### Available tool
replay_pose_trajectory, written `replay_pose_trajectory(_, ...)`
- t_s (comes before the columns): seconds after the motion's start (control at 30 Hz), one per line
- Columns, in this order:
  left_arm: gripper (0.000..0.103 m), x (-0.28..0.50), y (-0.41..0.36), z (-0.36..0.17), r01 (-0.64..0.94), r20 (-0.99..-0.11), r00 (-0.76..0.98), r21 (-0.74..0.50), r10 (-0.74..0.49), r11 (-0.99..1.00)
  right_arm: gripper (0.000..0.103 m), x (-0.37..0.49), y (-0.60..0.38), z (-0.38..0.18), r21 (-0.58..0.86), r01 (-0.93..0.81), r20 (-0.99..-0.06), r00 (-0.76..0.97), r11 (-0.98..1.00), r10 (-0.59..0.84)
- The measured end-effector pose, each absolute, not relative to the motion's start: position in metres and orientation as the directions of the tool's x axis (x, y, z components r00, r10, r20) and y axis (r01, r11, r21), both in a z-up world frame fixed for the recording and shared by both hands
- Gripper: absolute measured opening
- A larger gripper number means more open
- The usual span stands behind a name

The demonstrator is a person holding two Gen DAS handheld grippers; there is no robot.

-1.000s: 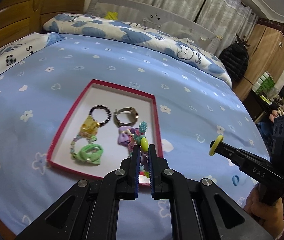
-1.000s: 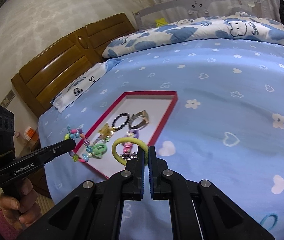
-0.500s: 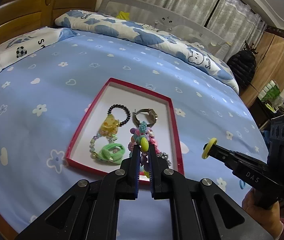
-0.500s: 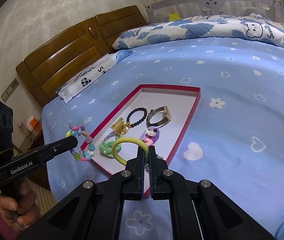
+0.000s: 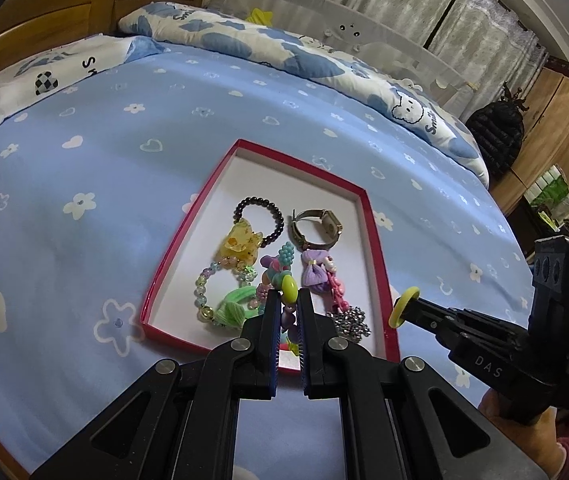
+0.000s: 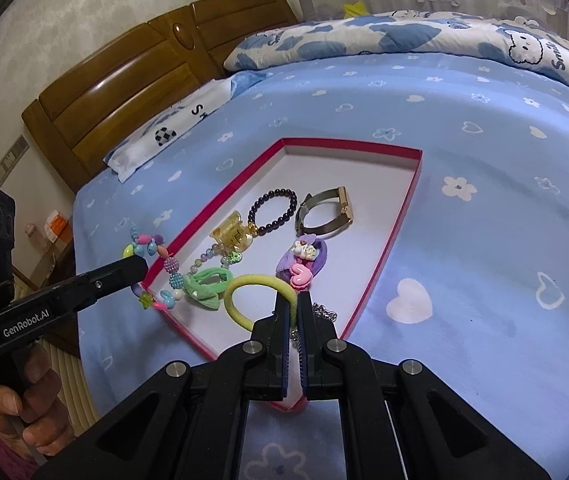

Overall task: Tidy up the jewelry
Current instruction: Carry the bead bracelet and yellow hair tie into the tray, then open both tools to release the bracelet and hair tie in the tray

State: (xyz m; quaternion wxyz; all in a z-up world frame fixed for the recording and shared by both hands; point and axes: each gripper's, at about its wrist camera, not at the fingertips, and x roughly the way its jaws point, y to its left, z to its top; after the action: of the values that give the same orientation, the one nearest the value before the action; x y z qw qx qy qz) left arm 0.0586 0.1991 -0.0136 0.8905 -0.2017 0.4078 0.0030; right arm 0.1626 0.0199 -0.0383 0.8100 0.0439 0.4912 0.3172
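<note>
Left claw (image 5: 287, 300) clamped shut on colourful bead bracelet (image 5: 283, 276), dangling above near end of red tray (image 5: 368, 216) on bed, ready for drop-in. Right claw (image 6: 293, 307) pinches yellow hair tie (image 6: 244, 292) by rim, loop hanging free over tray's near corner.

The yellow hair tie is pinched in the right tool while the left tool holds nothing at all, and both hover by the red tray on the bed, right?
Not quite. The yellow hair tie is indeed pinched in the right tool, but the left tool is not empty: the left wrist view shows it shut on a colourful bead bracelet. Both hover by the red tray on the bed.
</note>
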Motion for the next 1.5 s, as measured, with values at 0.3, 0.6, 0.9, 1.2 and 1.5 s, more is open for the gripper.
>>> replay_pose_trajectory(0.3,0.006,0.08,0.211,-0.04,-0.218,-0.76,0.632,-0.364,-0.152,0.906,0.003,0.175,0.037,-0.064,0.342,-0.472,-0.82,0.273,0.813,0.503)
replay_pose_trajectory(0.6,0.006,0.091,0.219,-0.06,-0.263,-0.784,0.604,-0.368,-0.146,0.892,0.008,0.182,0.045,-0.079,0.314,-0.481,-0.848,0.246,0.818,0.47)
replay_pose_trajectory(0.9,0.011,0.093,0.223,-0.066,-0.287,-0.792,0.594,-0.37,-0.139,0.884,0.008,0.182,0.045,-0.078,0.328,-0.481,-0.844,0.237,0.813,0.481)
replay_pose_trajectory(1.2,0.021,0.087,0.221,-0.063,-0.294,-0.796,0.593,-0.357,-0.123,0.887,0.018,0.181,0.045,-0.073,0.345,-0.483,-0.834,0.235,0.805,0.499)
replay_pose_trajectory(1.5,0.034,0.083,0.215,-0.058,-0.292,-0.799,0.593,-0.334,-0.105,0.896,0.026,0.179,0.042,-0.069,0.357,-0.477,-0.824,0.244,0.803,0.511)
